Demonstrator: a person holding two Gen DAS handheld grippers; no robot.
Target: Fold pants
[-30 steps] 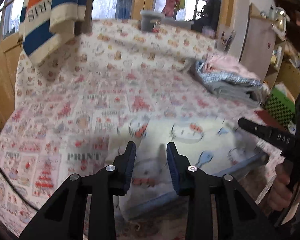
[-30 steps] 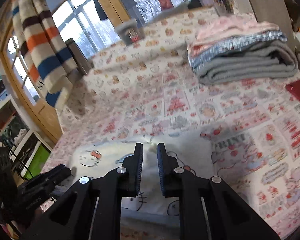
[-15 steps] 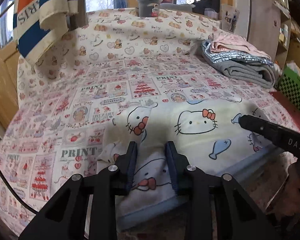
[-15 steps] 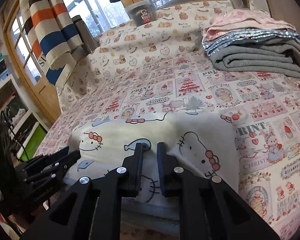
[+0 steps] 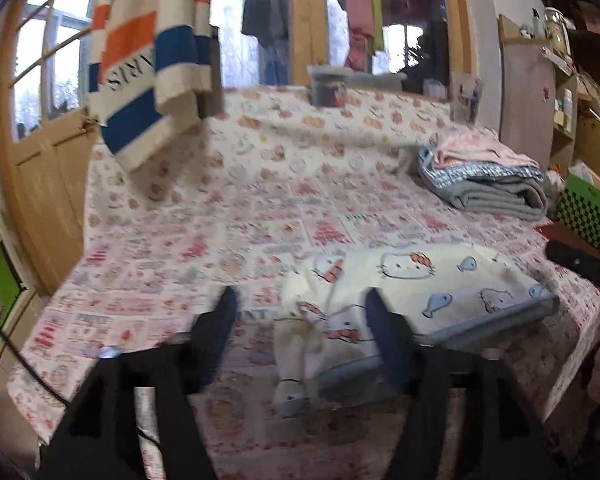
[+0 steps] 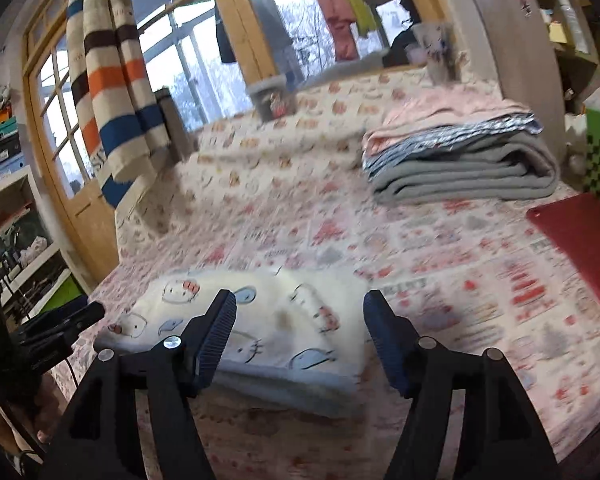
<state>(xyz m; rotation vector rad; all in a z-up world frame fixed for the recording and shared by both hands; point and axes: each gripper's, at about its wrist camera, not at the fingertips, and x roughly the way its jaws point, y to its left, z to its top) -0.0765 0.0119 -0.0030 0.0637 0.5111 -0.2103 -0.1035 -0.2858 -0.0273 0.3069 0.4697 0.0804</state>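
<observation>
Both claws, left claw [image 5: 300, 304] and right claw [image 6: 299, 308], have just sprung wide, empty, off the folded pants [image 6: 260, 320] lying just ahead.

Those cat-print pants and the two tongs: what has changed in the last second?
Both tongs have just been opening and have let go: the left tongs and right tongs now stand wide, pulled back toward the near edge, with nothing pinched. The folded cat-print pants lie flat on the patterned cover. The stack of folded blankets and the striped towel have stayed put.
</observation>
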